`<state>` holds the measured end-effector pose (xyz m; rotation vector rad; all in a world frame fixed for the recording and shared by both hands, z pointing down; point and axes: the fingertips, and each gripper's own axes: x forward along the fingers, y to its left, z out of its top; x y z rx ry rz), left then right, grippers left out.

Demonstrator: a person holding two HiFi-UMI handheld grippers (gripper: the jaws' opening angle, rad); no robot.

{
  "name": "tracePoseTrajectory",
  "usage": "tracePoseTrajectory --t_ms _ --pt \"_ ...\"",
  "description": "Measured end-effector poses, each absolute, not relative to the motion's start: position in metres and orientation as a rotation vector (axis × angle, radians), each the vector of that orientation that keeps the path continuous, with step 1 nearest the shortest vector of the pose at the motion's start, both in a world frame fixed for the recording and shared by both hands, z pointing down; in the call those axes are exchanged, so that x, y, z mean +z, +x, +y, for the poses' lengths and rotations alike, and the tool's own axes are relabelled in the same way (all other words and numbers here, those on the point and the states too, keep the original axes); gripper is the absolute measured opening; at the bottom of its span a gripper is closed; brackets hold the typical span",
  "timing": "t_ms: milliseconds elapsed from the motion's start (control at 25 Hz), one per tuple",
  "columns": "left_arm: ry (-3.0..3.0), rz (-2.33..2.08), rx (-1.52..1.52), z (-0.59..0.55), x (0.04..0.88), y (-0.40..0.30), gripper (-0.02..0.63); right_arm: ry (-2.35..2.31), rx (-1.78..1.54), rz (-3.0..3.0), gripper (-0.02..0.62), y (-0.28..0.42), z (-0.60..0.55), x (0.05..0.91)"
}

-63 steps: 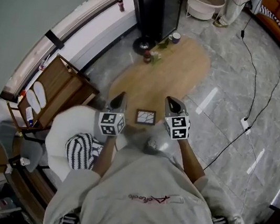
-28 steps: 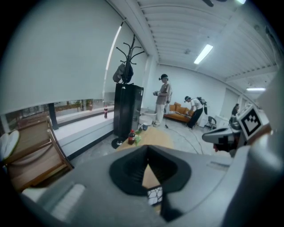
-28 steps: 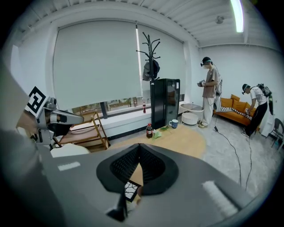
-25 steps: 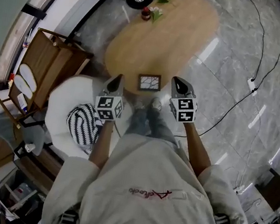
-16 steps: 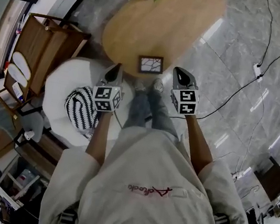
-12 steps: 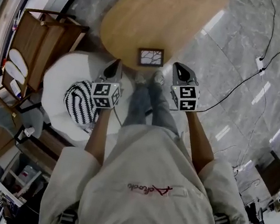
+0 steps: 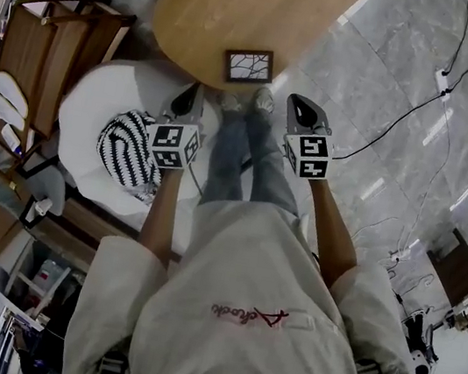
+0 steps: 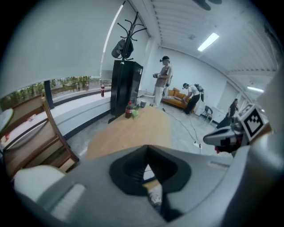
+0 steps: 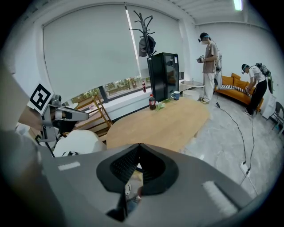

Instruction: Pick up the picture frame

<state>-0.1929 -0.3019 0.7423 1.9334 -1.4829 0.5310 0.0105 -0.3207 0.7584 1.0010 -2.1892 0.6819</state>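
Note:
The picture frame (image 7: 248,65), dark-rimmed with a white cracked pattern, lies flat at the near edge of the oval wooden table (image 7: 210,9). Both grippers hang in the air short of the table, above the person's legs, and touch nothing. My left gripper (image 7: 189,94) is below and left of the frame, over the white seat, jaws shut and empty. On the other side, my right gripper (image 7: 295,105) is below and right of the frame, jaws also shut and empty. Each gripper view shows closed jaw tips, the left gripper (image 8: 147,146) and right gripper (image 9: 139,144), with the table (image 9: 164,124) beyond.
A white round seat (image 7: 96,105) with a striped cushion (image 7: 127,148) stands left of the legs. A wooden rack (image 7: 49,44) is further left. Cables (image 7: 406,113) run over the marble floor. A bottle (image 9: 152,103) and mug stand at the table's far end; people stand beyond.
Both grippers have come down together, still shut. In the head view the table and frame have slid up towards the top edge, while the white seat has come closer to the left gripper.

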Motion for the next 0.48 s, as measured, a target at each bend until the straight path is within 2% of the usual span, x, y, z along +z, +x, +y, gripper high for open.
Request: tracePoseTrajectory --t_ms 480 --pt "1.903 -1.399 0.575 -0.279 0.807 -0.180 0.002 1.020 0.770 -2.126 0.006 0.018 -0.296 0.815"
